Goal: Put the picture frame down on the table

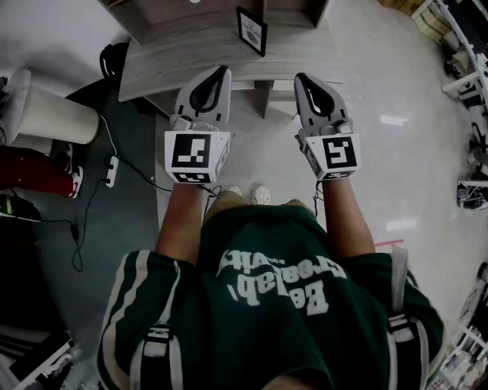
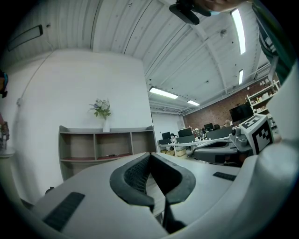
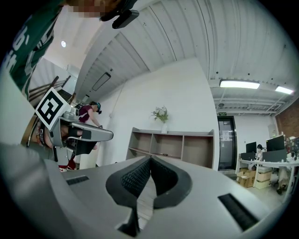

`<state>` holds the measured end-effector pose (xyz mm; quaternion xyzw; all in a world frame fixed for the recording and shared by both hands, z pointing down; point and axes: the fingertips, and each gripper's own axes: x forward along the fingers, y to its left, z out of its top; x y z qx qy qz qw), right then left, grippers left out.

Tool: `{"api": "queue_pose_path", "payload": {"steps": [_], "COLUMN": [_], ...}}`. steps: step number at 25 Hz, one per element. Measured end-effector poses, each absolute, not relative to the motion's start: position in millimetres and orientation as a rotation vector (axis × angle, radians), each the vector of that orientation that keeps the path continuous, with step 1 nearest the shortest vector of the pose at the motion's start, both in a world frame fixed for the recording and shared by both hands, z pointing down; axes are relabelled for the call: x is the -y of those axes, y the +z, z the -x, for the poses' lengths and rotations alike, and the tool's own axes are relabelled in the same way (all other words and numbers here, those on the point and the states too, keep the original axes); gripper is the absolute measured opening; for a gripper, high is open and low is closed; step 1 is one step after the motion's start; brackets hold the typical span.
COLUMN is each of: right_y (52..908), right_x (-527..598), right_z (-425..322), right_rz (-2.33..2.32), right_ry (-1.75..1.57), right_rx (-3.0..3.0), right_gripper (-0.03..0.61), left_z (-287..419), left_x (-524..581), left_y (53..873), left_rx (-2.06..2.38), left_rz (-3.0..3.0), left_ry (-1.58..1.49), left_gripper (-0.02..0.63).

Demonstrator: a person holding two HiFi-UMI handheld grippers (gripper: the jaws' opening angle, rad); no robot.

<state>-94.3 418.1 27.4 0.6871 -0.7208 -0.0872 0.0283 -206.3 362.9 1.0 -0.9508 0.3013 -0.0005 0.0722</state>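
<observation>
We saw the picture frame (image 1: 252, 31) on the grey wooden table (image 1: 183, 65), top centre of the head view. It looked propped on its edge and tilted rather than flat, though from this steep angle we couldn't be sure. Its long side ran from upper left to lower right.

It was on the table either way, so the scene fit two stages: a frame set there already, or a standing one waiting to be laid flat.

The frame sat above and between the two grippers, well apart from both. It was slightly closer to the left gripper (image 1: 221, 74) than to the right gripper (image 1: 302, 79).

Left gripper (image 2: 150, 158): jaws pressed together, nothing between them. Right gripper (image 3: 150, 161): the same, closed and empty. Both pointed level towards the table and neither gripper view showed the frame.

The table's near edge lay just under the gripper tips. The shelf unit (image 1: 191, 11) stood close behind the frame along the top of the picture. We noted bare tabletop left of the frame and less room to its right. Cables (image 1: 114, 164) lay on the floor at left, off the table.
</observation>
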Motion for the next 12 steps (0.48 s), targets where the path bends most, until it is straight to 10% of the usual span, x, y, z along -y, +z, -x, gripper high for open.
{"api": "queue_pose_path", "payload": {"steps": [12], "right_y": [28.7], "right_x": [-416.6], "right_z": [82.7], "right_rz": [-2.123], "right_ry": [-0.279], "right_rx": [2.222], "right_gripper": [0.035], "left_z": [195.2], "left_x": [-360.3], "left_y": [2.0], "left_rx": [-0.905], "left_rz": [2.854], "left_ry": [0.004], "left_gripper": [0.018]}}
